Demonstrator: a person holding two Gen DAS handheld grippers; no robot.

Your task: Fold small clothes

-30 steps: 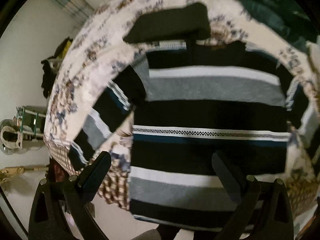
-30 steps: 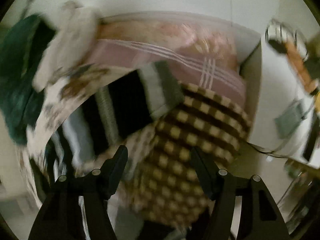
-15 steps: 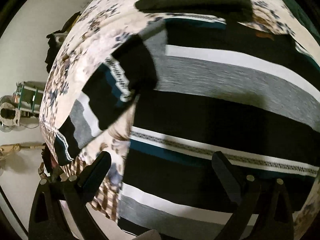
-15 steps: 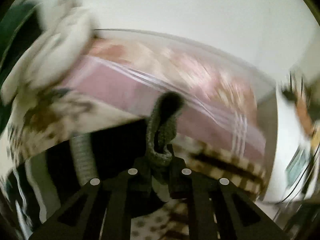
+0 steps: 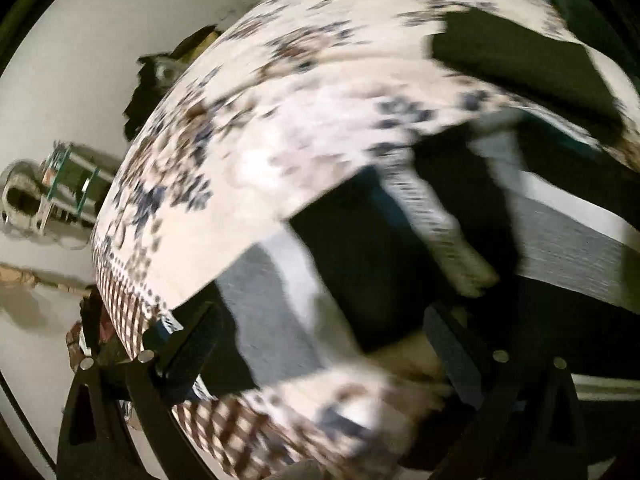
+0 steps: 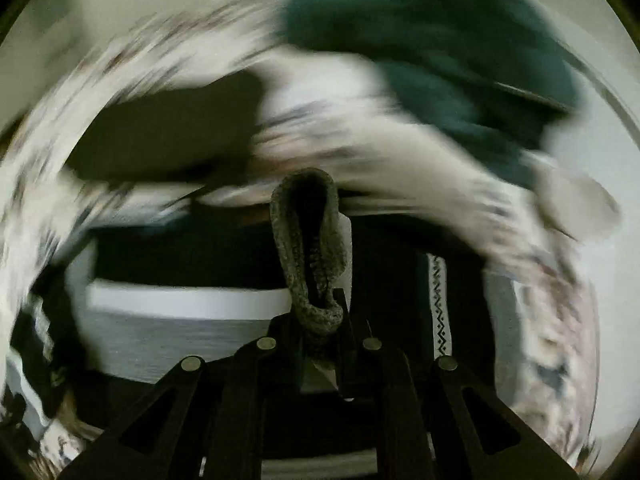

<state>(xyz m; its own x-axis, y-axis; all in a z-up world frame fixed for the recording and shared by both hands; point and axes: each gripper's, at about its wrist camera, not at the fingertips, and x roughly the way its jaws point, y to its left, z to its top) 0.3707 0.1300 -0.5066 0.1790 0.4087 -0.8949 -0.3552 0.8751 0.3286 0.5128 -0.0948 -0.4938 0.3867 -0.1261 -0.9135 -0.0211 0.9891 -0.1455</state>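
The striped sweater (image 5: 560, 248) lies spread on a floral bedspread (image 5: 280, 112), its bands of black, grey and white running across the body. In the left wrist view one sleeve (image 5: 320, 280) reaches down from the body toward the camera, passing between the fingers of the left gripper (image 5: 320, 344). Those fingers stand well apart, one on each side of the sleeve, and do not press on it. The frame is too smeared to tell whether either fingertip touches the cloth.

The right wrist view shows what the left cannot: the right gripper (image 6: 318, 344) is closed tight on the sweater's grey ribbed cuff (image 6: 310, 240), which rises from between the fingers as an upright loop. Behind it the sweater's grey and white bands (image 6: 180, 312) lie flat, and a strip of zigzag trim (image 6: 439, 300) runs along the right. A flat black cloth (image 6: 168, 128) rests on the bedspread beyond the sweater and appears in both views. Only the right view takes in a dark green fabric heap (image 6: 440, 48) farther back, heavily blurred. Only the left view reaches the checked blanket (image 5: 224, 432) at the bed's near edge and the pale floor (image 5: 36, 344) beside it, with clutter (image 5: 44, 188) against the wall.
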